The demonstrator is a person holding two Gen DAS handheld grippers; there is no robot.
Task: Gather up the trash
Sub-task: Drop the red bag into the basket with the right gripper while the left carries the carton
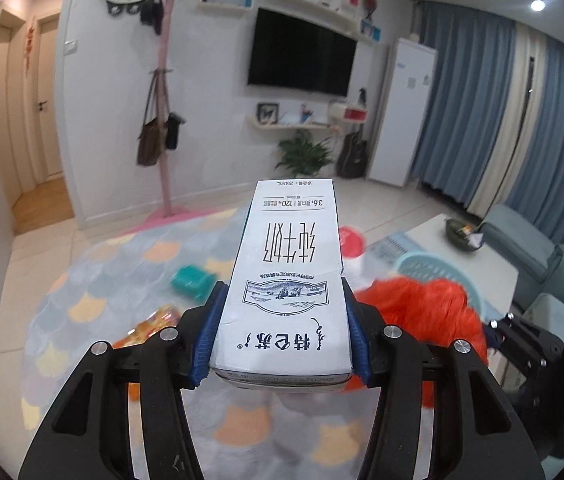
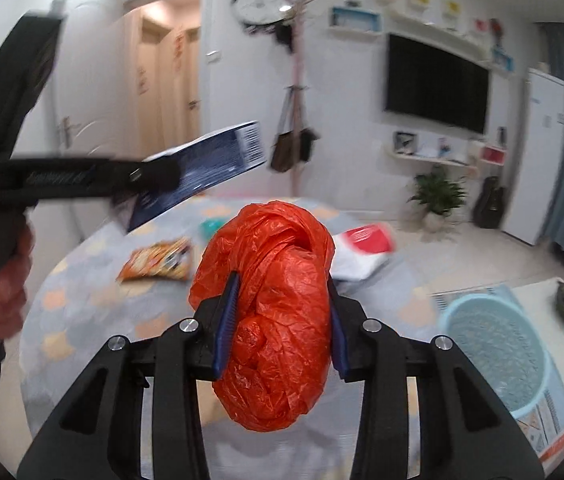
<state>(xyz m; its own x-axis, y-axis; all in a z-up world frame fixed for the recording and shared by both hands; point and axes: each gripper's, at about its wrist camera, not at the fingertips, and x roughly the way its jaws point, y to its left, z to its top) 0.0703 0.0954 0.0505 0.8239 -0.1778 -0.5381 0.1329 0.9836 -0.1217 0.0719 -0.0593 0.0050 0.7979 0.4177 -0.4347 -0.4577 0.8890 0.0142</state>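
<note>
My left gripper (image 1: 282, 292) is shut on a white milk carton (image 1: 288, 276) with black print, held in the air above the rug. The carton also shows at the left of the right wrist view (image 2: 202, 168), blurred. My right gripper (image 2: 282, 280) is shut on a crumpled orange plastic bag (image 2: 278, 312), also held up; the bag shows at the right of the left wrist view (image 1: 422, 312). On the rug lie an orange snack wrapper (image 2: 158, 260), a teal box (image 1: 192, 282) and a red-and-white packet (image 2: 366, 248).
A light blue plastic basket (image 2: 494, 348) stands at the right on a mat beside a low white table (image 1: 466, 256). A round pastel rug (image 1: 94, 280) covers the floor. A pink coat stand (image 1: 164, 120), plant, guitar and sofa (image 1: 530, 248) stand around.
</note>
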